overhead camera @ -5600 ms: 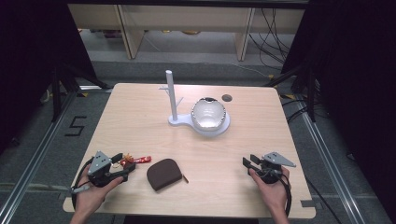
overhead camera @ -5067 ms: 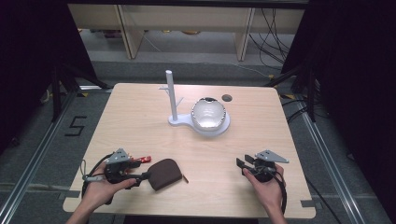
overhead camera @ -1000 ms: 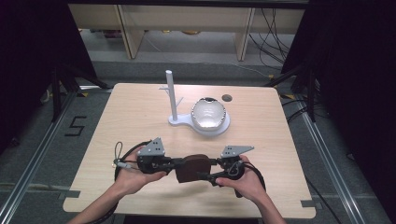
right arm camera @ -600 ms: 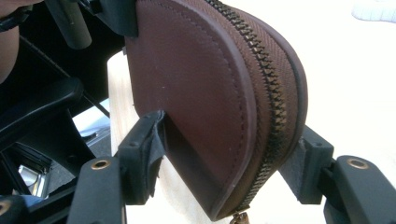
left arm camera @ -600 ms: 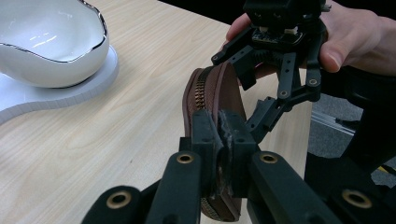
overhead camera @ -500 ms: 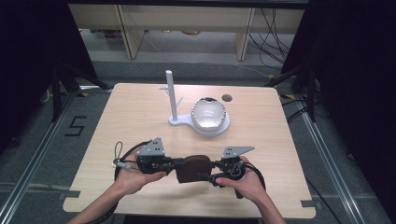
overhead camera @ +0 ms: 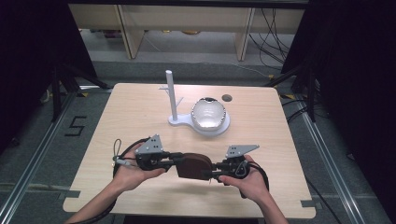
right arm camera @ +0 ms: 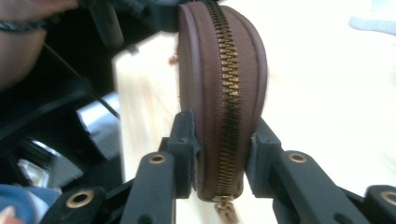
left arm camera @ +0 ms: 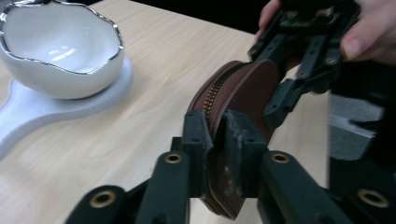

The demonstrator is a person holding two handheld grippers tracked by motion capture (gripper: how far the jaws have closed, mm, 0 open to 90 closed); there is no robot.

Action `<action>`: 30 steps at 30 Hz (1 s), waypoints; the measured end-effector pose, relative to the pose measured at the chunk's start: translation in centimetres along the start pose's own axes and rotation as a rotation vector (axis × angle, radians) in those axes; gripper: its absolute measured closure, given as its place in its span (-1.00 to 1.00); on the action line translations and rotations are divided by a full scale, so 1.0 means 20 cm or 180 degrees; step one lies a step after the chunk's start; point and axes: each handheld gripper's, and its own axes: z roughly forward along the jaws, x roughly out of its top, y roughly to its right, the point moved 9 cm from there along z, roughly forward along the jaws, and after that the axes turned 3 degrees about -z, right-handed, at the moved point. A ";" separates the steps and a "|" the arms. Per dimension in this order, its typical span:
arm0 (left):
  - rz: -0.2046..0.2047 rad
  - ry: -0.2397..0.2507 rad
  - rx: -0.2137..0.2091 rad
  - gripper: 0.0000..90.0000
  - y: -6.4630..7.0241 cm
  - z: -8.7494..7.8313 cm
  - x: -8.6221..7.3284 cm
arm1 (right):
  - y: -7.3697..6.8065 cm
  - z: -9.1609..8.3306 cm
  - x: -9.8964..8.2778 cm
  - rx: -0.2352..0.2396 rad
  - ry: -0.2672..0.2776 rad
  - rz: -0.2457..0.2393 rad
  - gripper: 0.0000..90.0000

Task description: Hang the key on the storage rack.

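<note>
Brown zip pouch (overhead camera: 194, 165) between both tongs

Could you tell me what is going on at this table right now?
A person holds a brown zippered pouch between two handheld grippers near the front of the wooden table. The left gripper clamps one end, and the right gripper, whose jaws have just been closing, now grips the other end, where the zipper pull hangs. The zipper looks closed. Farther back, a white bowl sits on a white stand, untouched.
</note>
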 end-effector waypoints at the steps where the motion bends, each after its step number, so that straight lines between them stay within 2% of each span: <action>1: -0.0013 0.0021 -0.0001 0.60 0.00 0.00 0.00 | 0.03 0.00 0.01 -0.0125 -0.0021 -0.0156 0.54; 2: -0.0032 0.0036 0.0023 0.51 -0.01 0.00 0.00 | 0.02 -0.01 0.01 -0.0135 -0.0024 -0.0098 0.54; 3: -0.0025 0.0032 0.0088 0.40 -0.02 -0.01 -0.01 | 0.04 -0.01 0.02 -0.0195 -0.0019 -0.0160 0.54; 5: 0.0056 -0.0005 0.0223 0.21 -0.05 -0.02 -0.03 | 0.06 -0.04 0.03 -0.0386 -0.0102 -0.0166 0.54; 6: 0.0035 0.0007 0.0274 0.13 -0.06 -0.03 -0.04 | 0.08 -0.04 0.03 -0.0440 -0.0108 -0.0204 0.54; 7: 0.0005 0.0012 0.0329 0.06 -0.08 -0.05 -0.06 | 0.08 -0.05 0.04 -0.0480 -0.0144 -0.0146 0.54; 8: -0.0044 0.0036 0.0369 -0.02 -0.09 -0.06 -0.07 | 0.10 -0.06 0.05 -0.0556 -0.0137 -0.0175 0.54; 10: -0.0076 0.0024 0.0545 -0.12 -0.13 -0.09 -0.10 | 0.13 -0.08 0.07 -0.0682 -0.0155 -0.0287 0.53; 11: -0.0095 0.0030 0.0619 -0.16 -0.16 -0.11 -0.12 | 0.13 -0.09 0.07 -0.0713 -0.0185 -0.0224 0.53; 12: -0.0161 0.0018 0.0714 -0.20 -0.19 -0.14 -0.15 | 0.14 -0.10 0.08 -0.0739 -0.0186 -0.0230 0.53; 13: -0.0213 0.0040 0.0733 -0.23 -0.20 -0.16 -0.16 | 0.15 -0.11 0.09 -0.0773 -0.0187 -0.0195 0.53; 14: -0.0294 0.0045 0.0799 -0.25 -0.22 -0.18 -0.19 | 0.16 -0.12 0.10 -0.0775 -0.0193 -0.0228 0.53; 16: -0.0339 0.0033 0.0871 -0.26 -0.25 -0.22 -0.23 | 0.18 -0.14 0.12 -0.0865 -0.0209 -0.0245 0.53; 19: -0.0425 0.0000 0.1000 -0.26 -0.29 -0.27 -0.29 | 0.19 -0.14 0.13 -0.0873 -0.0230 -0.0228 0.53; 21: -0.0491 0.0011 0.1046 -0.27 -0.32 -0.30 -0.33 | 0.21 -0.15 0.15 -0.0915 -0.0240 -0.0337 0.53; 22: -0.0508 0.0002 0.1090 -0.27 -0.33 -0.31 -0.35 | 0.21 -0.16 0.15 -0.0949 -0.0249 -0.0274 0.53; 23: -0.0526 -0.0003 0.1117 -0.27 -0.34 -0.32 -0.37 | 0.22 -0.15 0.16 -0.0959 -0.0216 -0.0342 0.53; 24: -0.0558 -0.0007 0.1129 -0.27 -0.35 -0.33 -0.39 | 0.21 -0.15 0.16 -0.0942 -0.0242 -0.0248 0.53; 26: -0.0621 0.0007 0.1160 -0.27 -0.35 -0.34 -0.41 | 0.22 -0.15 0.17 -0.0899 -0.0242 -0.0285 0.53; 27: -0.0627 0.0002 0.1173 -0.28 -0.36 -0.35 -0.42 | 0.23 -0.16 0.18 -0.0965 -0.0237 -0.0326 0.53; 28: -0.0636 -0.0020 0.1217 -0.28 -0.37 -0.36 -0.43 | 0.22 -0.16 0.18 -0.0981 -0.0235 -0.0256 0.53; 29: -0.0667 0.0006 0.1222 -0.28 -0.37 -0.36 -0.44 | 0.23 -0.17 0.18 -0.1007 -0.0258 -0.0250 0.53; 30: -0.0691 -0.0003 0.1240 -0.28 -0.38 -0.36 -0.44 | 0.24 -0.17 0.19 -0.1011 -0.0254 -0.0300 0.53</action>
